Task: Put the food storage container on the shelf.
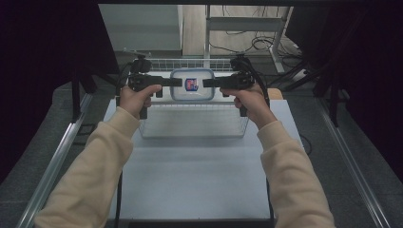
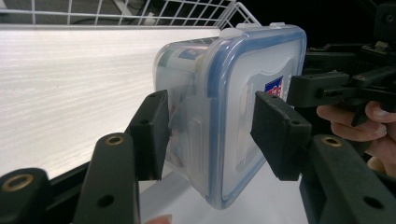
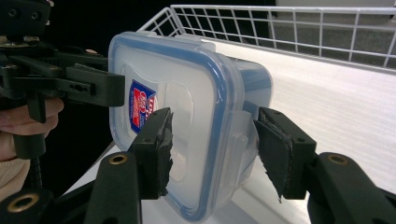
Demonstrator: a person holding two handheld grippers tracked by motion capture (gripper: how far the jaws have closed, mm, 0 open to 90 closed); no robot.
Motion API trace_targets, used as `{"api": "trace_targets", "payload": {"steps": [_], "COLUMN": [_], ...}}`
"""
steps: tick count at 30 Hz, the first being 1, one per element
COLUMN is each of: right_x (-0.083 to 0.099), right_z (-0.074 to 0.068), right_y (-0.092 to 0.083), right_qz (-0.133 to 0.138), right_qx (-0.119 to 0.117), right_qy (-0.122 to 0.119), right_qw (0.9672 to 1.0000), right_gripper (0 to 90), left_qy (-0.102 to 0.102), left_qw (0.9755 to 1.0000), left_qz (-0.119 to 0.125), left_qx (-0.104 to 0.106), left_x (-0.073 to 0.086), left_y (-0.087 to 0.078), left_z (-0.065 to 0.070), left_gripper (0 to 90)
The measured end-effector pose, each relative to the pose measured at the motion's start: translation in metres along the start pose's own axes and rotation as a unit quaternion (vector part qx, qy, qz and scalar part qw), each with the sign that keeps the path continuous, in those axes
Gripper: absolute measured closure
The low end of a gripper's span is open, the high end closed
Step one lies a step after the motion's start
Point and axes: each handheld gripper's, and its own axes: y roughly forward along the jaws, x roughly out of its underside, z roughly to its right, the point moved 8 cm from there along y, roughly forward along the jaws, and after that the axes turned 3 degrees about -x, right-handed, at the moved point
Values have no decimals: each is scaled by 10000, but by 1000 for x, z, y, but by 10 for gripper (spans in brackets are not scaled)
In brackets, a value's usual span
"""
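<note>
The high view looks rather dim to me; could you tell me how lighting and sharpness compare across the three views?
High view: dim and soft, dark at both sides, the container small between left gripper and right gripper. Left gripper view: the table glares white, the near jaws are slightly soft. Right gripper view: evenly lit, the basket wires crisp.

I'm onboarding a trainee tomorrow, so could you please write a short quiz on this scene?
1. True or false: the left gripper and the right gripper both clamp the container.
2. What colour is the seal around the container's lid?
3. The wire basket is: A) beneath and behind the container, B) stacked on its lid, C) hanging from the right gripper.

Key: 1 true, each at one end, one finger on the lid and one under the base; 2 blue; 3 A.
</note>
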Motion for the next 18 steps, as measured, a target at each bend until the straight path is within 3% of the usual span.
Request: {"api": "trace_targets", "payload": {"steps": [2, 9, 12, 18], "right_x": [-2, -4, -5, -12], "right_z": [5, 18, 24, 31], "right_y": [4, 18, 22, 27], "right_qz": [-27, -156, -161, -369], "right_qx": [-2, 0, -24, 11], "right_qy": [26, 144, 306, 681], "right_qw": [10000, 9998, 9994, 9970], "right_gripper": [466, 458, 451, 443], "left_qy": [-122, -169, -350, -511], "left_qw": [9999, 9997, 9993, 9985], "left_qz": [2, -163, -134, -175], "left_qx": [39, -6, 60, 89], "left_x": [-2, -6, -9, -13], "left_y": [5, 14, 16, 21], "left_z": [-5, -18, -22, -29], "left_gripper": [473, 471, 479, 478]}}
